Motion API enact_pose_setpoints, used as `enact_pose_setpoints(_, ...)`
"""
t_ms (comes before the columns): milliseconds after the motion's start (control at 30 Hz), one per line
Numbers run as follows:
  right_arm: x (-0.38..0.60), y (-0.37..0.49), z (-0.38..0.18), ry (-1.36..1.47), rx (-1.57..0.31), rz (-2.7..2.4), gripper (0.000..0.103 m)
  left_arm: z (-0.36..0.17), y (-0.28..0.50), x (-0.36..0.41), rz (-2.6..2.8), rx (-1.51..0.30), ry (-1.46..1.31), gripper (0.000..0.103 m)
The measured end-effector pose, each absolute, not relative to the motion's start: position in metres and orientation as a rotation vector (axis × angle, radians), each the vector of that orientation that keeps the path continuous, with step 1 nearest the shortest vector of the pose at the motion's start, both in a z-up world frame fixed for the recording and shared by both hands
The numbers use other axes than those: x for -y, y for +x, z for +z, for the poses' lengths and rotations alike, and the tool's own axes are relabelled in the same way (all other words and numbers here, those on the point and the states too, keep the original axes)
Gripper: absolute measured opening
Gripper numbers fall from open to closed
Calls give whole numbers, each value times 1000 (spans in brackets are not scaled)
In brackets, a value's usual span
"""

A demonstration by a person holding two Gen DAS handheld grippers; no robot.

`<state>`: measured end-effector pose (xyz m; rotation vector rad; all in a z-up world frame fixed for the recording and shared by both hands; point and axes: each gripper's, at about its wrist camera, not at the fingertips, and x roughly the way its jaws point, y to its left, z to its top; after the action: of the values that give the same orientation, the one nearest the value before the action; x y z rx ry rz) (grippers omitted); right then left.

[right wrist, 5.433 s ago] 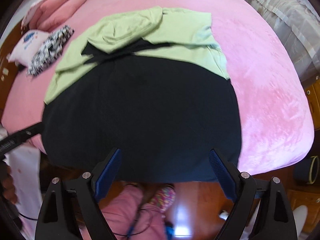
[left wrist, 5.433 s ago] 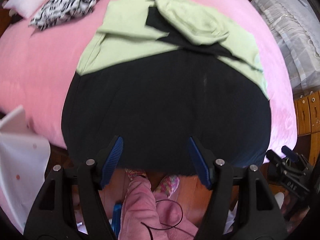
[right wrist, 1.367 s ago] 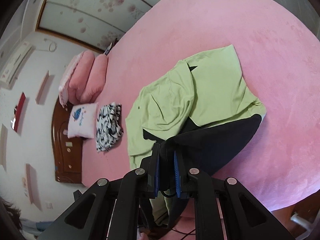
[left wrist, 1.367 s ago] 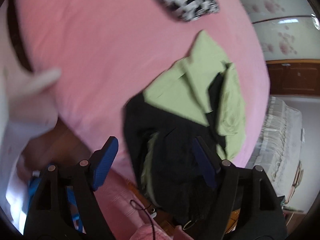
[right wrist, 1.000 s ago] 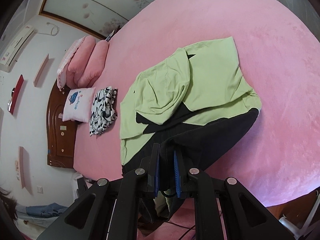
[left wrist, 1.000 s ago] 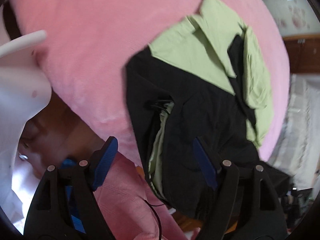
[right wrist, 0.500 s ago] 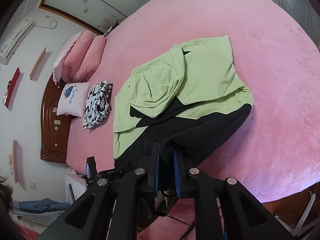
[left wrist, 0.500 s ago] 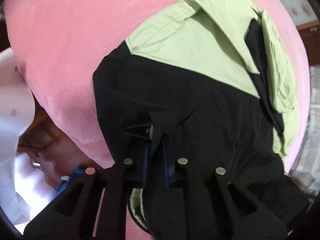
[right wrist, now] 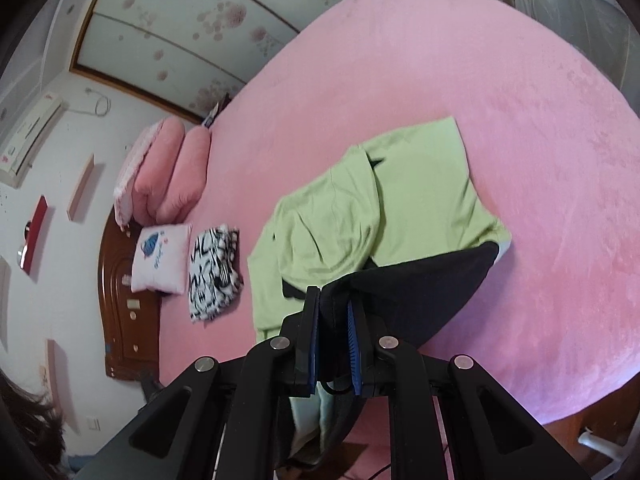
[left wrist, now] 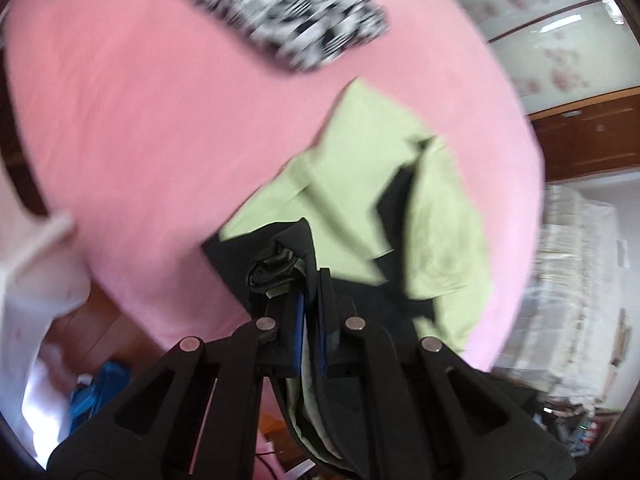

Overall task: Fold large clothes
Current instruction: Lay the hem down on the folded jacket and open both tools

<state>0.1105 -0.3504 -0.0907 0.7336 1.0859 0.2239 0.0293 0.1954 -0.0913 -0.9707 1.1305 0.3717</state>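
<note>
A large black and light-green garment point(left wrist: 372, 184) point(right wrist: 360, 216) lies on the pink bed point(left wrist: 132, 128) point(right wrist: 500, 92). Its green upper part rests flat on the bedcover. My left gripper point(left wrist: 310, 280) is shut on a bunched black hem corner, lifted off the bed, with fabric hanging down between the arms. My right gripper point(right wrist: 333, 300) is shut on the other black hem corner, and the black cloth point(right wrist: 432, 284) stretches from its pads back to the bed.
A folded black-and-white patterned cloth point(left wrist: 296, 12) point(right wrist: 214, 276) lies farther up the bed, by a white cushion point(right wrist: 160, 256) and pink pillows point(right wrist: 168, 168). A wooden headboard point(right wrist: 124, 292), a white lace-covered pile point(left wrist: 576, 280) and the wooden floor point(left wrist: 104, 332) surround the bed.
My left gripper has gone from wide open to shut on the black hem corner and has lifted it up off the bed edge. My right gripper has stayed shut on its corner and risen a little.
</note>
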Motion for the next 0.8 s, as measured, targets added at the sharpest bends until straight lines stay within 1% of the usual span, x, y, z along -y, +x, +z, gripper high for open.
enact_pose_setpoints(200,359,152,-62,806,-1009,147,12,-20,106,-228,231,-1024,-1027,3)
enact_pose_setpoints(267,365,170,-59,817,-986,114,12,-5,135,-239,217,-1007,-1005,3)
enact_pose_setpoints(367,373,202,-64,824,-958,88,12,-2,183,-256,216,-995,-1004,3)
enact_pose_setpoints(467,381,244,-83,825,-958,77,12,-15,232,-266,234,-1003,-974,3)
enact_pose_setpoints(533,385,279,-105,804,-968,76,12,-37,269,-270,244,-1009,-956,3)
enact_pose_setpoints(633,387,323,-141,773,-986,79,12,-87,330,-272,289,-1040,-924,3)
enact_pose_setpoints(800,387,402,-219,672,-1059,30,12,-168,403,-266,326,-1178,-856,3)
